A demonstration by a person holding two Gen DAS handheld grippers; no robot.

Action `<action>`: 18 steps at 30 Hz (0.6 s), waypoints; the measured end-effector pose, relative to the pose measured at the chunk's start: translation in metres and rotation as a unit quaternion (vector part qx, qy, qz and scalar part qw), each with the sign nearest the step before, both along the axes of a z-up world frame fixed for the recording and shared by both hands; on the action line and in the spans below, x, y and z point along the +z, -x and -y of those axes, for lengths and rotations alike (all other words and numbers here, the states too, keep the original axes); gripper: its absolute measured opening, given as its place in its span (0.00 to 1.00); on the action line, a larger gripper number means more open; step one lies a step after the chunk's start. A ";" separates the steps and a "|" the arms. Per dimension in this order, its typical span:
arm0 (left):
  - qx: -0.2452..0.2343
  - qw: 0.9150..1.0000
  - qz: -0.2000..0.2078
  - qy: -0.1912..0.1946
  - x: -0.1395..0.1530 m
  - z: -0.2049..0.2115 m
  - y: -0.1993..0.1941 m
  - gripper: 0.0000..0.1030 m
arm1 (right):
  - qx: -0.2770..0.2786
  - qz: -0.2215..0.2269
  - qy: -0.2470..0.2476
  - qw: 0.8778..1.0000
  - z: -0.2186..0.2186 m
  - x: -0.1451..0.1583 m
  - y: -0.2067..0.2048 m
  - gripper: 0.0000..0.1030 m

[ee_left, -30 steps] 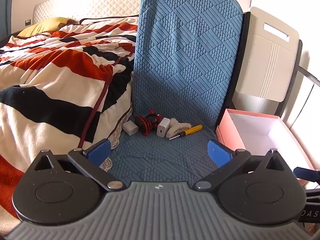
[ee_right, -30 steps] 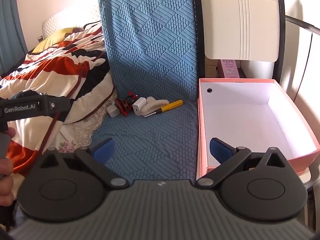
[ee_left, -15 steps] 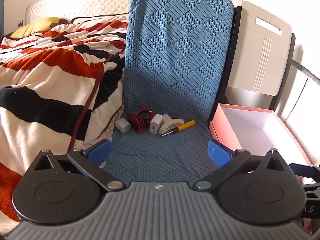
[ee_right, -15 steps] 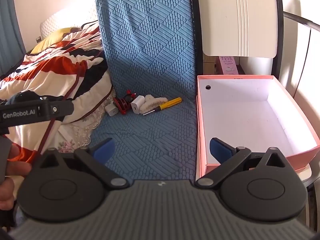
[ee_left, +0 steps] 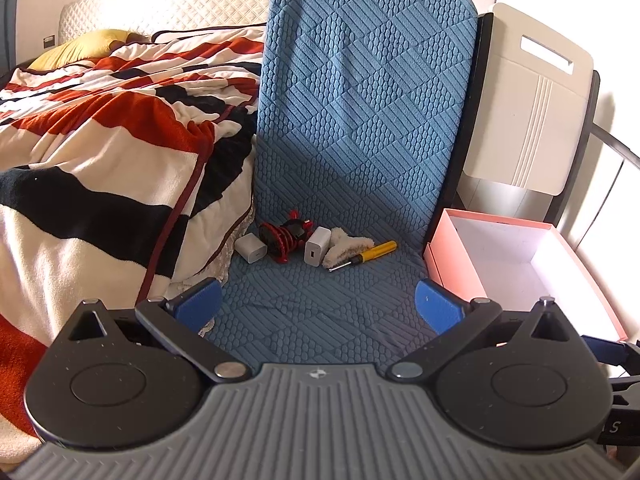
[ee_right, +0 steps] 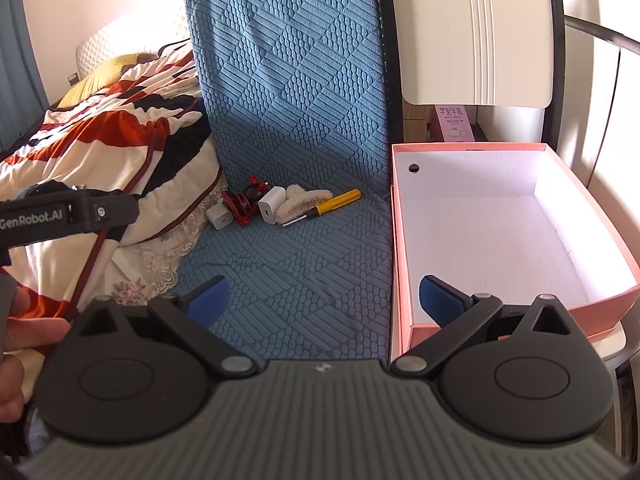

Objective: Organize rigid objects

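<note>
Since the earlier frames both grippers have eased a little nearer the blue quilted cushion point(ee_left: 360, 140), so the small cluster at the fold of its seat and back looks slightly larger in both wrist views, though none of the items has shifted from its place. The left gripper point(ee_left: 318, 306) hovers over the seat with its blue pads wide apart and nothing between them; the right gripper point(ee_right: 324, 298) is likewise spread and empty, its right pad hanging over the near wall of the pink box point(ee_right: 404, 240). The cluster lies in a row: a white charger block point(ee_left: 250, 249) nearest the striped blanket point(ee_left: 100, 168), then a red and black coiled gadget point(ee_left: 284, 236), a second white charger point(ee_left: 317, 251) standing upright just beside it, a cream fuzzy piece point(ee_left: 345, 247) touching that charger, and a yellow-handled screwdriver point(ee_left: 370, 254) lying at a slant with its tip toward the fuzzy piece. The pink box sits just right of the cushion, open, white inside, with a round hole in its far-left wall. In the right wrist view the left gripper's black body reads "GenRobot.AI", and a pink carton point(ee_right: 454, 124) behind the box carries Chinese characters too small to read. A beige board point(ee_right: 476, 40) with grooved lines leans behind.
</note>
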State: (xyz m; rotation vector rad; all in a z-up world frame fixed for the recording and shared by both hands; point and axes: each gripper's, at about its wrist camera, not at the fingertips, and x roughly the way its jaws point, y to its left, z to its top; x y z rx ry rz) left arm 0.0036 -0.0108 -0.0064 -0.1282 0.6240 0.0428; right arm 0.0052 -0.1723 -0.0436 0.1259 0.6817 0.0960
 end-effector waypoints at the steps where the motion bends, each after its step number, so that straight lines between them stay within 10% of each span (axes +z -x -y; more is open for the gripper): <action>1: 0.001 1.000 -0.001 0.001 0.000 0.000 0.000 1.00 | 0.000 0.000 0.001 1.000 0.000 0.000 0.000 1.00; 18: 0.002 1.000 0.018 0.011 0.003 0.003 0.003 1.00 | 0.001 0.004 -0.013 1.000 0.005 0.001 0.001 1.00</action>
